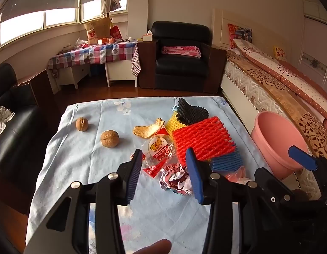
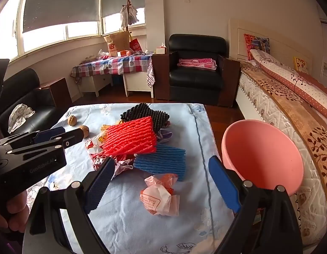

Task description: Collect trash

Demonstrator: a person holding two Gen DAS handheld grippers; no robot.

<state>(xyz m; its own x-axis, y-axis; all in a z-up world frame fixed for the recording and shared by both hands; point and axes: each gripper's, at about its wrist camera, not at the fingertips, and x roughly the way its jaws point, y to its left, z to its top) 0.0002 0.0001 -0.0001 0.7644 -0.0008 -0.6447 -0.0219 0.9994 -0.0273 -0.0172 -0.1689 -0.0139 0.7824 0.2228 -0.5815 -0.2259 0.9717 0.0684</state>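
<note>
- Right wrist view: the right gripper [image 2: 161, 182] hovers spread wide, holding nothing, over the pink wrapper [image 2: 160, 199]; the thin plastic could slip out as the fingers pinch.
- The left gripper [image 1: 163, 169], also spread and empty, hovers over the crumpled paper [image 1: 176, 178].
- The pink bin [image 2: 262, 156] sits off the table's right edge; a short drop lands on the floor.
- The walnuts [image 1: 109, 138] may roll if the cloth [image 1: 78, 158] is tugged.

My left gripper [image 1: 163, 154] hovers open above the crumpled paper [image 1: 176, 178]; red foam net [image 1: 202, 139] just ahead-right, pink basin [image 1: 277, 141] farther right.
</note>
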